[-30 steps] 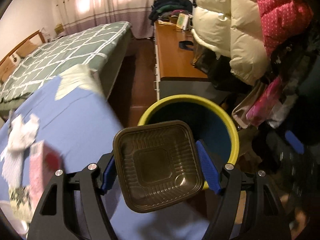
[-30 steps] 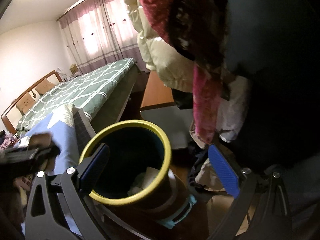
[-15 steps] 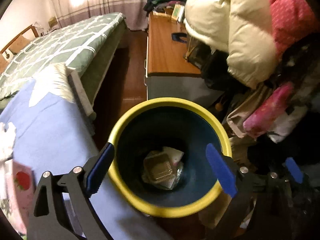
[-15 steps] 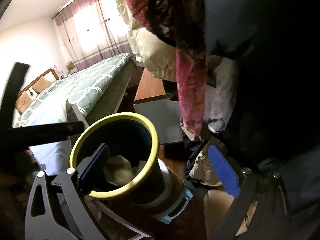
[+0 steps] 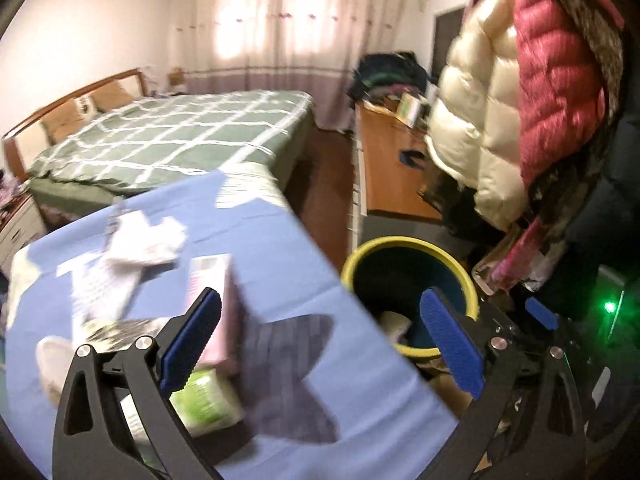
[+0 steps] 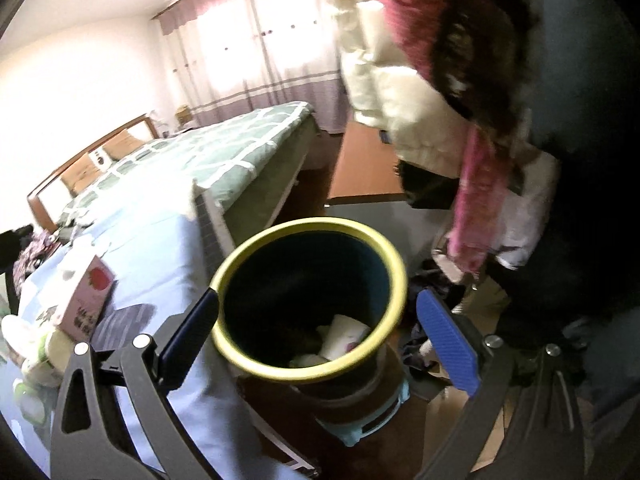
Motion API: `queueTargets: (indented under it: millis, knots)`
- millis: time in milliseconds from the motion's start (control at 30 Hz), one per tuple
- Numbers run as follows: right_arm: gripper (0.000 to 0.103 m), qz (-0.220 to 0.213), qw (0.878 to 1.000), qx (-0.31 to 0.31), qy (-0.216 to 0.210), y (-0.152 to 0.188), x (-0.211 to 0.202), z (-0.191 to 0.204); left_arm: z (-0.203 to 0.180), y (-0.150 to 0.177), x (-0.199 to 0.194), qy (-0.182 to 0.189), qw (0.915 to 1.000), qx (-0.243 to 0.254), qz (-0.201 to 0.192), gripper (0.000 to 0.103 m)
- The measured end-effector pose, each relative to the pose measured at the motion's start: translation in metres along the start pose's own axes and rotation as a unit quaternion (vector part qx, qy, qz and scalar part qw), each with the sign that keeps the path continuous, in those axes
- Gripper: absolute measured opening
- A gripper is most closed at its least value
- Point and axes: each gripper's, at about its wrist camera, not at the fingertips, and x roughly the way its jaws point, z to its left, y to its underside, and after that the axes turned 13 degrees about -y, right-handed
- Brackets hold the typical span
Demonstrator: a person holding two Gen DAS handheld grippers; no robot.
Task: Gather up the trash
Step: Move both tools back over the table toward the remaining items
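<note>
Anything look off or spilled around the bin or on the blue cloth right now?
Nothing spilled. The yellow-rimmed bin stands upright beside the table with trash inside. Litter sits on the blue cloth: a pink strawberry carton, crumpled white tissue and a green-and-white packet. Left gripper is opening, nothing between its jaws.

yellow-rimmed dark blue bin (image 6: 308, 296) standing upright beside the blue-covered table (image 5: 280, 264), holding white paper scraps (image 6: 344, 336) at its bottom, pink strawberry carton (image 6: 86, 300), crumpled tissue (image 5: 144, 240) and green packet (image 5: 206, 404) lying on the table

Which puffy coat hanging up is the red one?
The red puffy coat hangs on the right, beside the cream puffy coat, which hangs nearer the bed.
</note>
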Motion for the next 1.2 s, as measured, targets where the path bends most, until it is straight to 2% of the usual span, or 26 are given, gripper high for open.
queueTargets:
  millis: [100, 267, 400, 600, 800, 1000, 1200]
  knots:
    - [0.095, 0.005, 1.0, -0.017, -0.017, 0.001, 0.002, 0.022, 0.035, 0.011, -0.02, -0.027, 0.9993, -0.022, -0.014, 0.098]
    - [0.095, 0.017, 0.997, -0.05, -0.051, 0.008, 0.006, 0.061, 0.105, 0.038, -0.052, -0.077, 0.9933, -0.083, -0.025, 0.098]
    - [0.095, 0.031, 0.994, -0.078, -0.076, 0.015, 0.013, 0.095, 0.16, 0.065, -0.073, -0.123, 0.9838, -0.128, -0.024, 0.098]
    - [0.095, 0.058, 0.984, -0.119, -0.118, 0.028, 0.025, 0.147, 0.218, 0.101, -0.093, -0.167, 0.9696, -0.177, -0.019, 0.098]
    - [0.095, 0.072, 0.976, -0.147, -0.141, 0.039, 0.037, 0.189, 0.246, 0.115, -0.102, -0.182, 0.9615, -0.204, -0.024, 0.098]
    - [0.095, 0.081, 0.971, -0.158, -0.16, 0.04, 0.051, 0.218, 0.249, 0.119, -0.103, -0.181, 0.9617, -0.204, -0.024, 0.098]
    - [0.095, 0.092, 0.969, -0.165, -0.158, 0.035, 0.074, 0.239, 0.249, 0.122, -0.095, -0.174, 0.963, -0.205, -0.014, 0.098]
